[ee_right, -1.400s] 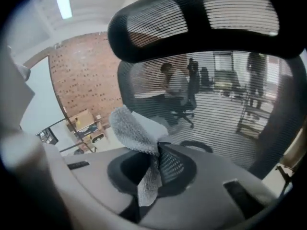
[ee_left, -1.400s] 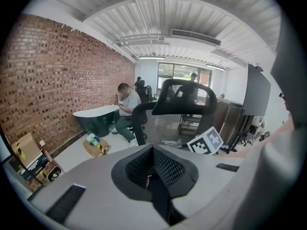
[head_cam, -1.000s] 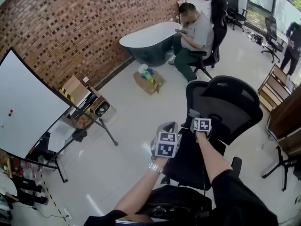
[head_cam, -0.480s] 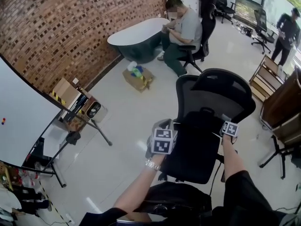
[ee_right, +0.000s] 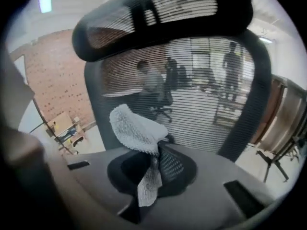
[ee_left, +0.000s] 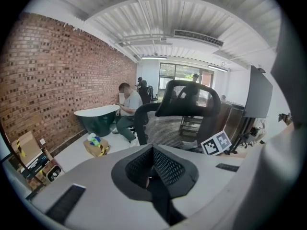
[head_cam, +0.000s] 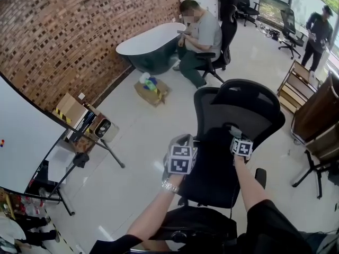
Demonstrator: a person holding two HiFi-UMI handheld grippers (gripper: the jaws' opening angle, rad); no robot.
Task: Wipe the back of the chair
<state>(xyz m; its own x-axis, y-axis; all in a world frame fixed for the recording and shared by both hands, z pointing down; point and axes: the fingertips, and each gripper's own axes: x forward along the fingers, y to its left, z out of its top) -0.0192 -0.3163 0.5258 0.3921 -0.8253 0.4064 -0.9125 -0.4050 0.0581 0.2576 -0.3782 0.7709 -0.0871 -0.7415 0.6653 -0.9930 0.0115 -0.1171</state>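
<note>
1. An office room is shown, bounded at the left by a red brick wall (head_cam: pixel 79 25) and laid with a pale glossy floor (head_cam: pixel 140 136).
2. The right gripper (ee_right: pixel 152 166) is seen with its jaws clamped on a white knobbly cloth (ee_right: pixel 136 128), which is bunched above the jaws and trails down between them.
3. The cloth is held up to the back of a black mesh office chair (ee_right: pixel 206 109), below its curved black headrest (ee_right: pixel 163 13). Whether the cloth and the mesh touch cannot be told.
4. In the head view, the right gripper is placed at the middle of the chair back, which is turned toward the person holding it.
5. The left gripper (ee_left: pixel 152 169) is seen with its jaws pressed together and nothing between them. In the head view it is held just beside the left edge of the chair back.
6. Well beyond the chair, an open cardboard box (head_cam: pixel 151 91) is set on the floor near a dark green bathtub (head_cam: pixel 143 46) against the brick wall.
7. A seated person (head_cam: pixel 201 36) is found beside the bathtub, and a standing person (head_cam: pixel 318 28) at the far right.
8. A white board on a black tripod (head_cam: pixel 21 142) is placed at the left edge.
</note>
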